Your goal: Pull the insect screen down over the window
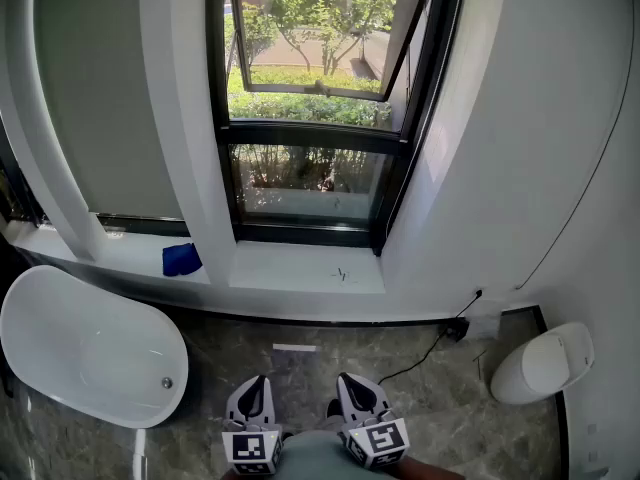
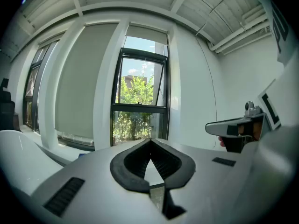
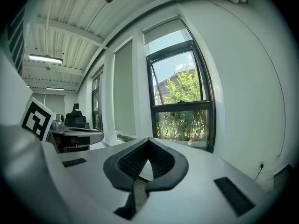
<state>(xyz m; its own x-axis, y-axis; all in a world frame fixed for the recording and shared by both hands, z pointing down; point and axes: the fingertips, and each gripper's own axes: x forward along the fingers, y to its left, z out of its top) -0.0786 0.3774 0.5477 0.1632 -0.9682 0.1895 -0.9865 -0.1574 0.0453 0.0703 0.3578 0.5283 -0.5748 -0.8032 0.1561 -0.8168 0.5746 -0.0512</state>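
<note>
Both grippers are held low and close to the body, well apart from the window [image 1: 310, 183]. The left gripper [image 1: 254, 382] is seen with its jaws pressed together on nothing, and the right gripper [image 1: 353, 378] likewise: tips meeting, with only empty air between the pads.

No mesh is seen across the window opening. The upper sash [image 1: 312, 28] is tilted outward and the greenery is seen plainly through the gap. The insect screen itself cannot be made out. It is judged to be rolled up at the top rail of the frame [image 2: 143, 52], which is cut off in the head view.

The step in hand is judged to be the approach, with nothing yet gripped. Both grippers would best be raised to that top rail and their jaws opened before the pull bar is reached. The bar is best clamped at two points, one to each side of the middle, and drawn straight down with both sides kept level so the mesh is not skewed in its tracks. The sill [image 1: 300, 266] lies between the body and the glass, and the bathtub [image 1: 90, 348] stands close at the left, so a step toward the clear floor in front of the window is advised.
</note>
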